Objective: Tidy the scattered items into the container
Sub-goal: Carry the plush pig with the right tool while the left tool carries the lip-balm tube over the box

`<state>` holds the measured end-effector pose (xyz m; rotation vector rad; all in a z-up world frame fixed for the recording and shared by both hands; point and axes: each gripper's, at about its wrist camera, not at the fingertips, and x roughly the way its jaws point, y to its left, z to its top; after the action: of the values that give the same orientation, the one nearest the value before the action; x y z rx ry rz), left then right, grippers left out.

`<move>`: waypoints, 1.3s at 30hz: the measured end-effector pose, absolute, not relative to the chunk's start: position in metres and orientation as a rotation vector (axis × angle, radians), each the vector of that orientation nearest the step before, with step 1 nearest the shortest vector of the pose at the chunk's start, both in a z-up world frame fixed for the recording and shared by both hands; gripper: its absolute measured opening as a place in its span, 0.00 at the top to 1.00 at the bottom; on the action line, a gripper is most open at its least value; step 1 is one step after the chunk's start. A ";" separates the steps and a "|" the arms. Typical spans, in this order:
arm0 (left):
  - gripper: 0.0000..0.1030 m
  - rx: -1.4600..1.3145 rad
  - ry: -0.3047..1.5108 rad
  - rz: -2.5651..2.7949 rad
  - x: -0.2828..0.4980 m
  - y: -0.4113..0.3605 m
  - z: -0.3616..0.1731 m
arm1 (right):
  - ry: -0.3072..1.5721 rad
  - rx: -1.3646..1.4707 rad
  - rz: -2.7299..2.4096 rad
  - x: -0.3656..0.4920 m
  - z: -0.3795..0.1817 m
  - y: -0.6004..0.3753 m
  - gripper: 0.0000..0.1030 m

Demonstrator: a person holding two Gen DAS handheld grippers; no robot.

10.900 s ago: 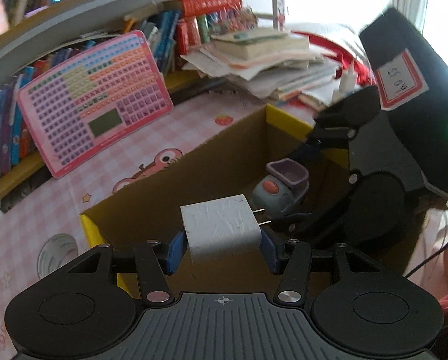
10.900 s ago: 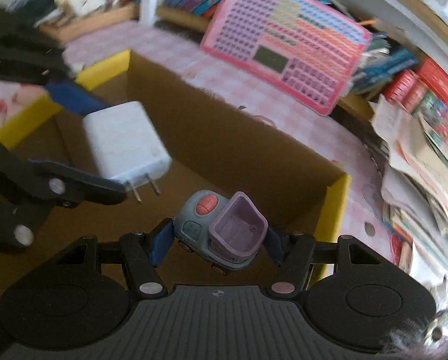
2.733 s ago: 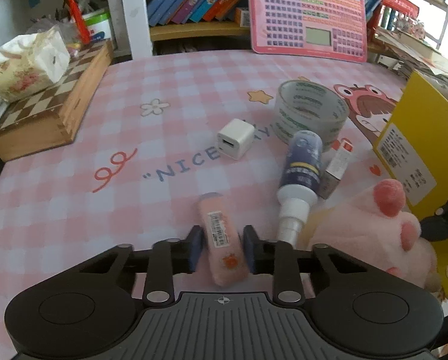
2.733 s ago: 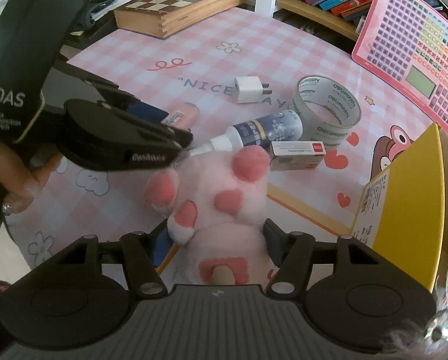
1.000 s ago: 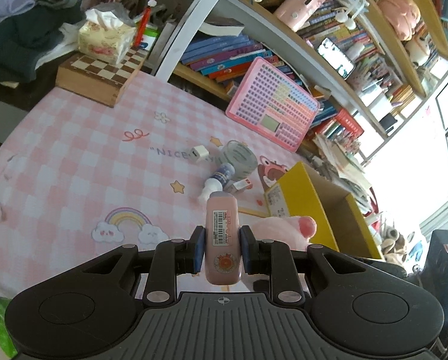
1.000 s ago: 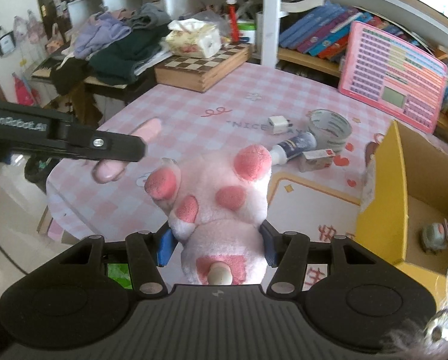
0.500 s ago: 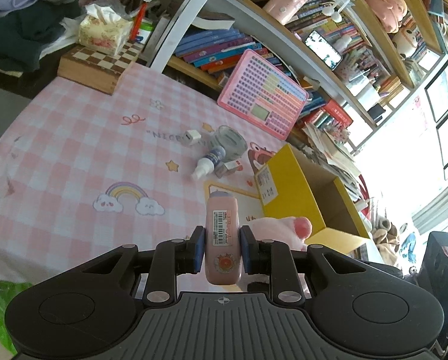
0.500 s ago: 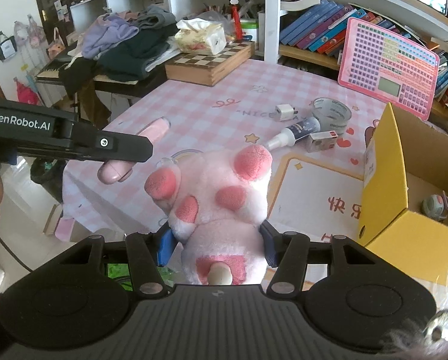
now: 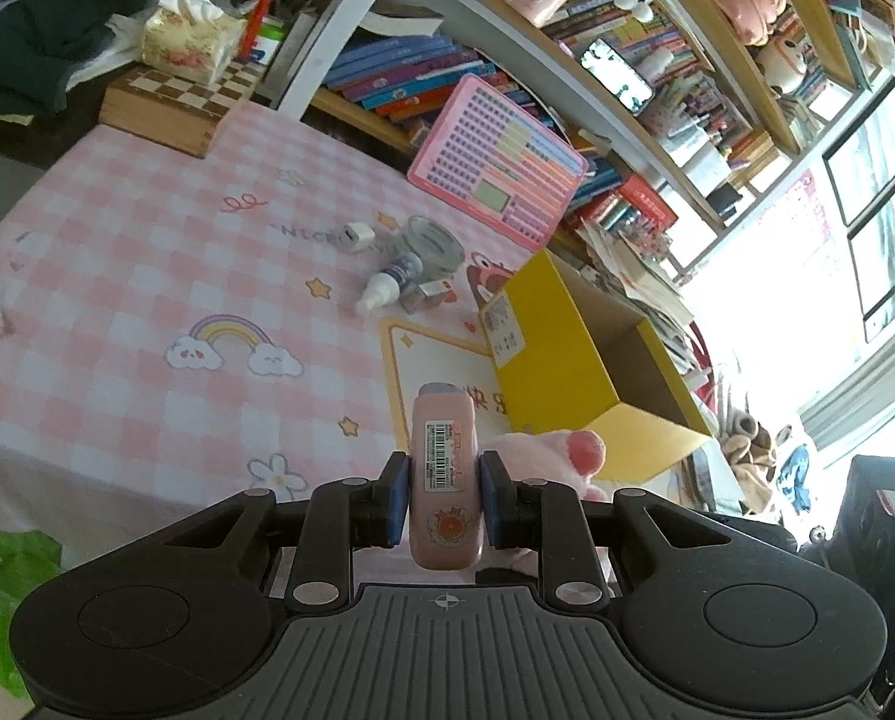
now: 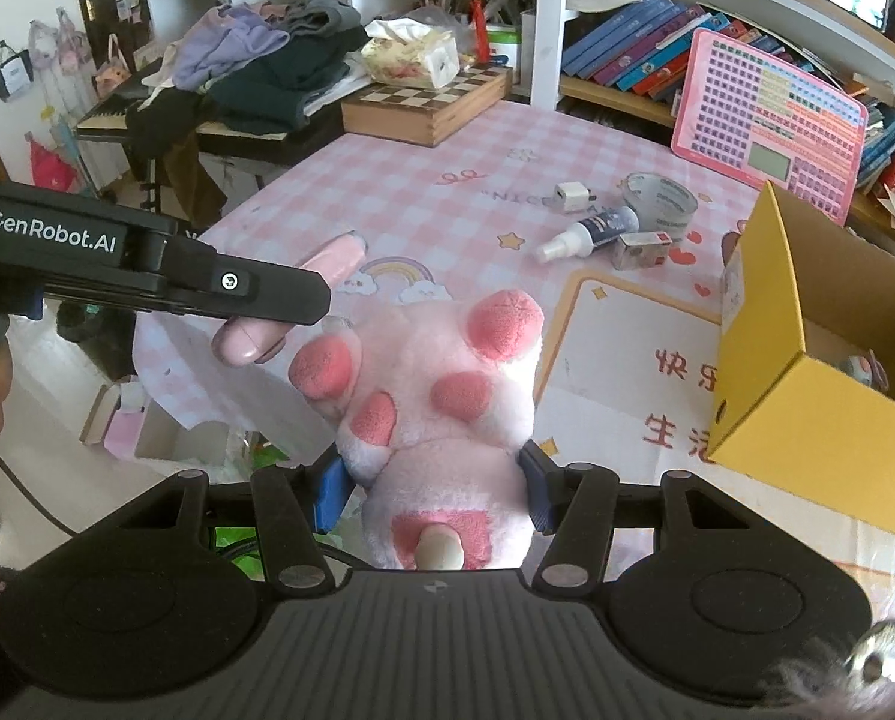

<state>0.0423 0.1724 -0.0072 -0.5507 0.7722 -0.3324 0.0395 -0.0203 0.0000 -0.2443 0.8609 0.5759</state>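
My left gripper is shut on a pink tube with a barcode label, held high above the table's near edge. My right gripper is shut on a pink plush paw, also held above the near edge; the paw shows in the left wrist view. The left gripper with the tube is to the paw's left. The yellow cardboard box stands open at the right with a small toy inside.
On the pink checked tablecloth lie a white charger, a tape roll, a spray bottle and a small carton. A pink keyboard toy, a chessboard box and bookshelves stand behind.
Both grippers have lifted further and drawn back from the table with their items still held. The box now sits closer to the right of both views.
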 end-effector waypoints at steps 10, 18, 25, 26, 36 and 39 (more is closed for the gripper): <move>0.78 -0.518 0.796 -0.390 0.039 0.153 -0.008 | 0.866 -0.216 0.521 0.021 -0.001 -0.039 0.48; 0.78 -0.506 0.813 -0.450 0.040 0.131 -0.009 | 0.889 -0.153 0.420 0.013 -0.001 -0.073 0.48; 0.78 -0.464 0.833 -0.525 0.047 0.103 -0.007 | 0.895 -0.097 0.335 0.002 -0.001 -0.107 0.48; 0.78 -0.458 0.835 -0.535 0.048 0.099 -0.007 | 0.894 -0.090 0.323 0.001 0.000 -0.112 0.48; 0.78 -0.413 0.860 -0.603 0.061 0.065 -0.006 | 0.903 -0.045 0.240 -0.001 0.000 -0.145 0.48; 0.78 -0.402 0.869 -0.621 0.064 0.056 -0.005 | 0.904 -0.041 0.225 0.000 0.000 -0.152 0.48</move>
<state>0.0639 0.0561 -0.0054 -0.4017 0.8686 -0.6212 0.0003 -0.1517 -0.0003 -0.0411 0.9035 0.2251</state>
